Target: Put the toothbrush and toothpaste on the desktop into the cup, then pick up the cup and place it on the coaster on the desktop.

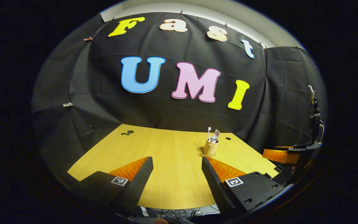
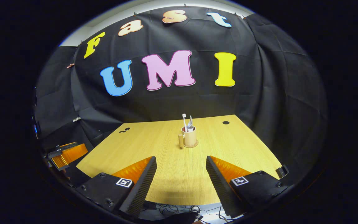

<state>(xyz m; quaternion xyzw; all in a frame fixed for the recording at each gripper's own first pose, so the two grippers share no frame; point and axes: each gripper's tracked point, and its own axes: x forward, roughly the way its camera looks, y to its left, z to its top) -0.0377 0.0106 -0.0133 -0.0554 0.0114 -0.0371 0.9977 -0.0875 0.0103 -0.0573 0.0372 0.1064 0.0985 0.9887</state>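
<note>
Right gripper view: cup [image 2: 190, 138] with toothbrush [image 2: 184, 119] and toothpaste [image 2: 190, 123] stands on its coaster [image 2: 194, 145] toward the worktop [image 2: 172, 168] far edge; light, rigid, best gripped mid-wall. Right gripper [image 2: 181, 174] and left gripper [image 1: 177, 175] gape wide, empty

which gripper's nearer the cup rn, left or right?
Hard to call; both grippers sit open, back from the cup. Left gripper has it ahead, slightly right; right gripper has it nearly straight ahead. Left looks marginally nearer.
</note>
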